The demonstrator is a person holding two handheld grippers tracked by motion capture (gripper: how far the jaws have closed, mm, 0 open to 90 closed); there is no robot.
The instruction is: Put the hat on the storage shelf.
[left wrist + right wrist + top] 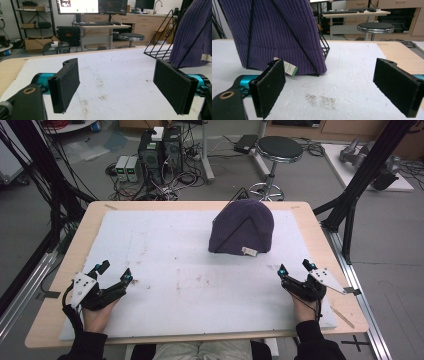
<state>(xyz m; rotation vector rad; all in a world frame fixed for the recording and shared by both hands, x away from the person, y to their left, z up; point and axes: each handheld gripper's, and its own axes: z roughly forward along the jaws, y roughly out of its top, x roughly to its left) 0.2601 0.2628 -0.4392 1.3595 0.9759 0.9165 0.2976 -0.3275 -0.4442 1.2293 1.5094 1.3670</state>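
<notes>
Light wooden counter is covered by a white foam sheet, stained brown near the middle. A purple ribbed knit beanie is seen draped over a black wire triangular stand, set toward the far right of the sheet, with a small white-and-green label at its near hem. Beanie stands upright on the stand, its long axis judged roughly vertical, hem at sheet level. Right gripper is held at the near right edge, jaws wide apart, nothing between them; beanie lies ahead and slightly to its left, near but apart. Left gripper is held at the near left edge, jaws likewise spread and empty; beanie lies well apart, ahead and far to its right. Right hand is judged the nearer one, so a reach forward and inward toward the hem is likely called for. Wire frame under the knit could be snagged if the pinch is taken too deep.
</notes>
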